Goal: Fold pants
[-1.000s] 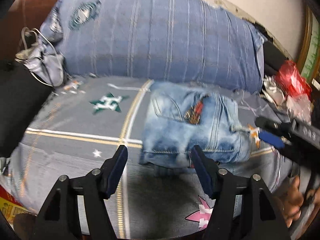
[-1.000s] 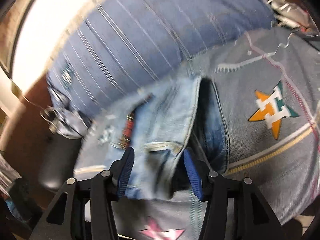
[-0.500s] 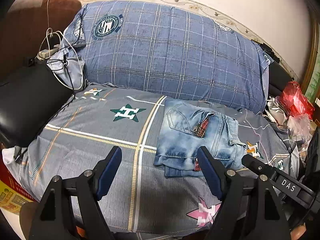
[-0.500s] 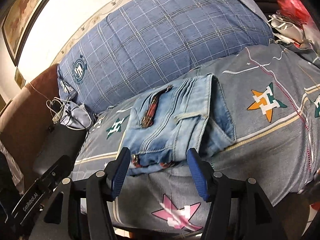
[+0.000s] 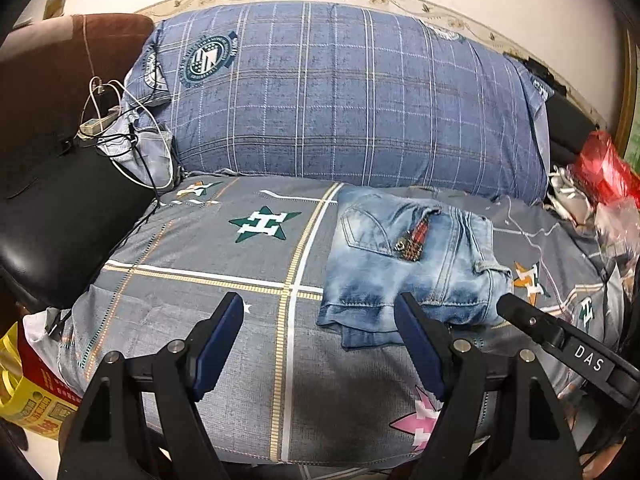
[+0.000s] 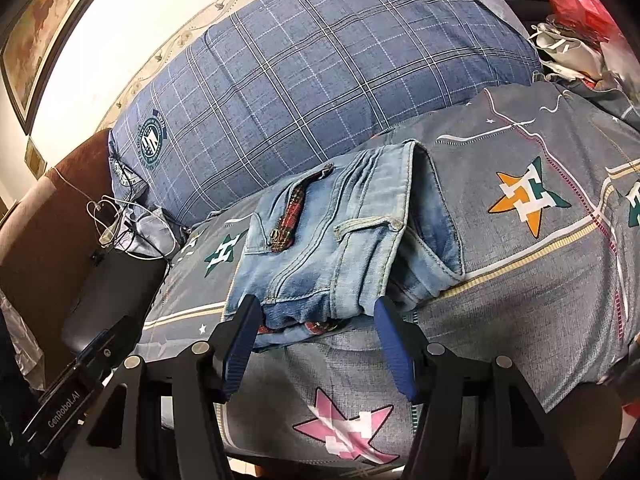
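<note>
Resting on bed (image 5: 208, 248), pants (image 5: 404, 264) sit folded in small neat pile, just in front of big blue pillow (image 5: 352, 96). Left claw (image 5: 320, 344) spread wide, nothing in it, jaws have just been opening. Right claw (image 6: 314, 348) spread too, empty, jaws also just opening, pile just beyond tips. Fold looks done. Good finish: pull both claws straight back, no snagging bottom edge, leave pile flat

Faded, washed denim pants (image 5: 412, 264) with stitched seams on a matt woven cloth bedspread (image 5: 224, 264); soft checked cloth pillow (image 5: 340, 96); glossy black leather seat (image 5: 60, 216); crinkly shiny red plastic bag (image 5: 604, 168)
</note>
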